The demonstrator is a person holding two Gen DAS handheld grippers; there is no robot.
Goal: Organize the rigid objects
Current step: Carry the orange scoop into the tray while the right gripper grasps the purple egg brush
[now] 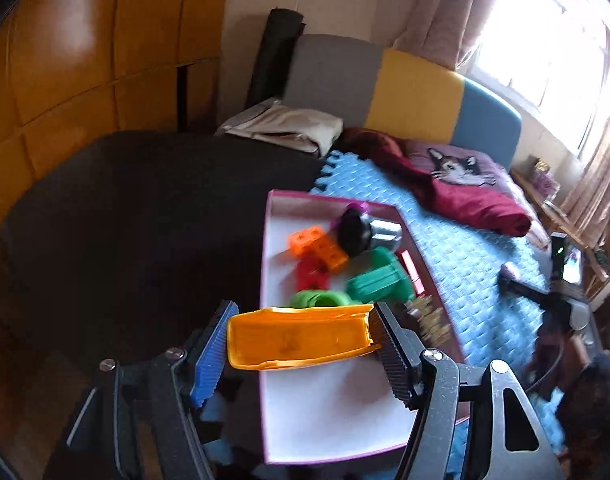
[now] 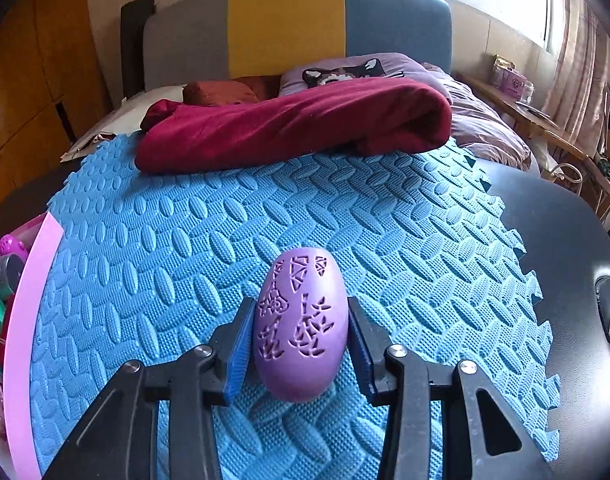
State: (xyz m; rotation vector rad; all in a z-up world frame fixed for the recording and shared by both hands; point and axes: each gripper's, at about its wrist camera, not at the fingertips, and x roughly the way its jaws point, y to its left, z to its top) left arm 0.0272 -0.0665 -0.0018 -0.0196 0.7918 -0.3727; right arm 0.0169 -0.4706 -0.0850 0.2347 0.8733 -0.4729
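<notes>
The left gripper point(image 1: 301, 336) fingers clamp an orange plastic tray point(image 1: 301, 338) above the pink box point(image 1: 345, 392) of toys; the right gripper point(image 2: 301, 336) fingers clamp a purple carved egg point(image 2: 301, 328) over the blue foam mat point(image 2: 265, 220).

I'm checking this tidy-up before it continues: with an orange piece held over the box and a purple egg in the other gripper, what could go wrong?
The left gripper holds the orange plastic trough by its ends, so it could twist free. The smooth purple egg may squirt from the right gripper.
</notes>
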